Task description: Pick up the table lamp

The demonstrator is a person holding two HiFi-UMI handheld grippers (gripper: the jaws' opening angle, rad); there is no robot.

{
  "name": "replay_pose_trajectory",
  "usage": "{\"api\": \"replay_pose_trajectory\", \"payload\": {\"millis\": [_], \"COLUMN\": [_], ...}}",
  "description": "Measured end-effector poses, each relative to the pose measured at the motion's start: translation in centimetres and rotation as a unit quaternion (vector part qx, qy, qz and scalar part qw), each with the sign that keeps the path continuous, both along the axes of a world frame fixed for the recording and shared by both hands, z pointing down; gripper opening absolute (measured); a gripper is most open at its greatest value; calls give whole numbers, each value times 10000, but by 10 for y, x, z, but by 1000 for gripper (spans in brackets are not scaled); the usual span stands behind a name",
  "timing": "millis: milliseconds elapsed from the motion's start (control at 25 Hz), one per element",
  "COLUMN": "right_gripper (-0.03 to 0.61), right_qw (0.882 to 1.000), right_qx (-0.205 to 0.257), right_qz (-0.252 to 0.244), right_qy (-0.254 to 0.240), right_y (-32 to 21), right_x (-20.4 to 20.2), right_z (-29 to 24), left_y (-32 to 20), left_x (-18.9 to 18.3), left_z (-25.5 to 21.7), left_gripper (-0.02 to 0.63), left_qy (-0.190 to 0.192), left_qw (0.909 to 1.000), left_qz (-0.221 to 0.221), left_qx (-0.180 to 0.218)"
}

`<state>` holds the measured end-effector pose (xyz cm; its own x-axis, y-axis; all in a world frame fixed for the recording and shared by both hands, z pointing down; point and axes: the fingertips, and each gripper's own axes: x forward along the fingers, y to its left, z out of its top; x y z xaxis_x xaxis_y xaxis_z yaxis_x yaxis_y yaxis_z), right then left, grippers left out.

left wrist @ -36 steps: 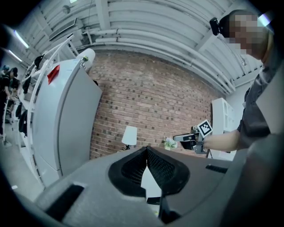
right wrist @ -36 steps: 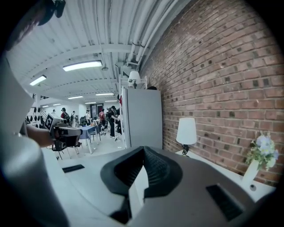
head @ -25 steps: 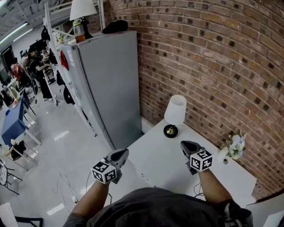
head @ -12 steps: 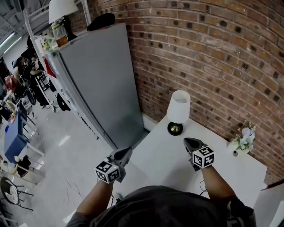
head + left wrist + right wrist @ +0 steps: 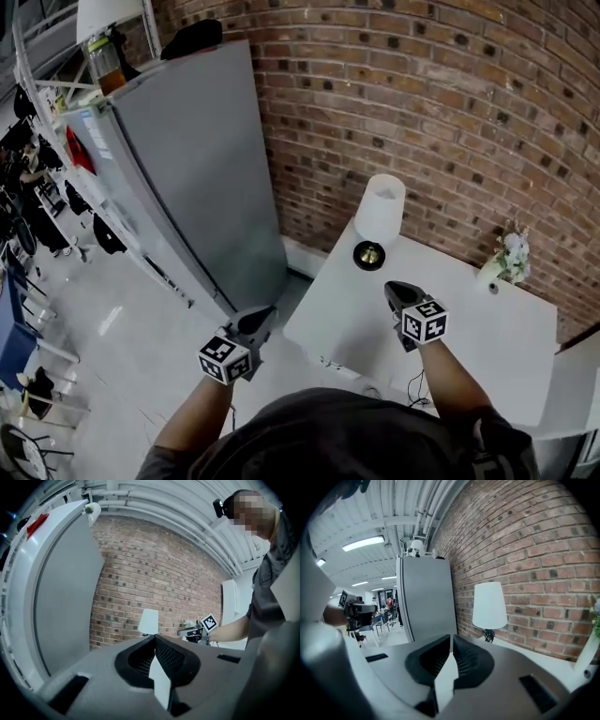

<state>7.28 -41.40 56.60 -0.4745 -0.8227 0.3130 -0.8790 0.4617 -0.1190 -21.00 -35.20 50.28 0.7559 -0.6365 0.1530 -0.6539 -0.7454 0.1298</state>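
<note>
The table lamp (image 5: 380, 208) has a white shade and a dark round base (image 5: 368, 255). It stands upright at the far left corner of the white table (image 5: 487, 347), by the brick wall. My right gripper (image 5: 394, 289) hovers over the table just short of the base and points at the lamp (image 5: 489, 605). Its jaws (image 5: 451, 638) are opening, still nearly together, with nothing between them. My left gripper (image 5: 261, 317) is shut and empty, off the table's left edge over the floor. The lamp (image 5: 149, 621) shows ahead of it in the left gripper view.
A tall grey fridge (image 5: 187, 159) stands left of the table, with a second lamp (image 5: 103, 14) and a dark object (image 5: 192, 37) on top. A small vase of flowers (image 5: 506, 255) sits at the table's back right. People and chairs stand far off on the left.
Both grippers have moved forward and a little lower. The right one has come slightly closer to the lamp's base. The head view has swung, so the fridge fills more of the left.
</note>
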Motion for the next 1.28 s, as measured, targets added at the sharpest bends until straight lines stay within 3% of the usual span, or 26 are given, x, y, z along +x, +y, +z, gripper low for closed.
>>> {"api": "replay_pose_trajectory", "payload": {"millis": [280, 640, 1040, 1280], "right_gripper": [45, 121, 198, 227], "right_qw": [9999, 9998, 9982, 9964], "right_qx": [50, 44, 49, 59], "right_qz": [-3, 108, 567, 843], "right_qy": [112, 158, 197, 58], "right_y": [-14, -60, -142, -182], "right_x": [17, 23, 37, 48], "right_z": [3, 28, 79, 113], "left_y": [-1, -29, -114, -140], "left_x": [13, 20, 17, 24], "left_z": [2, 15, 67, 109], "left_gripper": [5, 5, 5, 5], "left_qy": [426, 298, 284, 529], "left_qw": [9988, 9993, 9992, 9982], "left_qz": [-242, -204, -293, -290], "left_qx": [-96, -109, 37, -62]}}
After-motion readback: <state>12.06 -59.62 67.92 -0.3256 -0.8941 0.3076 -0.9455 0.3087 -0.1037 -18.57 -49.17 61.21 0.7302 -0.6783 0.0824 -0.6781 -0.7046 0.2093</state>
